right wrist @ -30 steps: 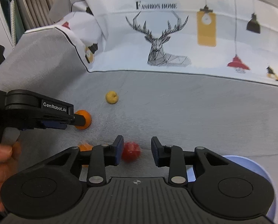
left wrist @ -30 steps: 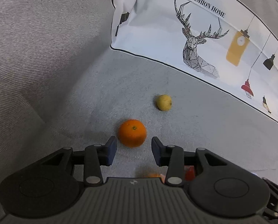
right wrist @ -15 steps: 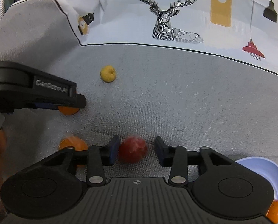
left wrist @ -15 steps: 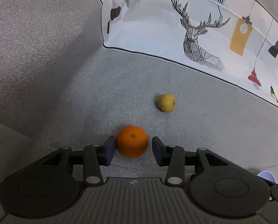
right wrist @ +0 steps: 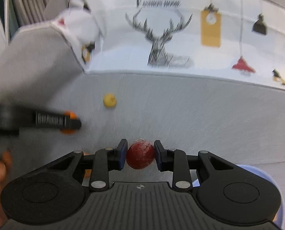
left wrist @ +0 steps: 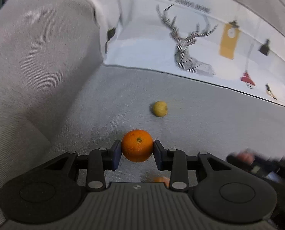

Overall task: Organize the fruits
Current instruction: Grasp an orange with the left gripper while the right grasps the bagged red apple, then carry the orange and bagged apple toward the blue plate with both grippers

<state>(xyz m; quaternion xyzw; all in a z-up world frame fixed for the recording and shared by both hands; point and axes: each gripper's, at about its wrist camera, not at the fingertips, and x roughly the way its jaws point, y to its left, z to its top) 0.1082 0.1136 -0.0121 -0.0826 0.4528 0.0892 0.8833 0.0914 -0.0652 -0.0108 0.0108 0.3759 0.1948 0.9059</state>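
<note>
Grey sofa seat (left wrist: 199,115): left hand-held gripper (left wrist: 137,152) clamps orange (left wrist: 137,145); right hand-held gripper (right wrist: 140,154) clamps red fruit (right wrist: 140,156).

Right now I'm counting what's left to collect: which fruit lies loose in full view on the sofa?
The small yellow fruit, alone on the grey seat. The orange sits clamped in the left gripper, the red fruit in the right gripper.

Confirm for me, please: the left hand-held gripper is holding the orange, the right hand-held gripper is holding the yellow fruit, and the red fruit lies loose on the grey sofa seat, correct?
Not quite: the fruits are swapped. In the right wrist view the right hand-held gripper clamps the red fruit, while the yellow fruit lies loose on the grey sofa seat. The left hand-held gripper does hold the orange.
</note>
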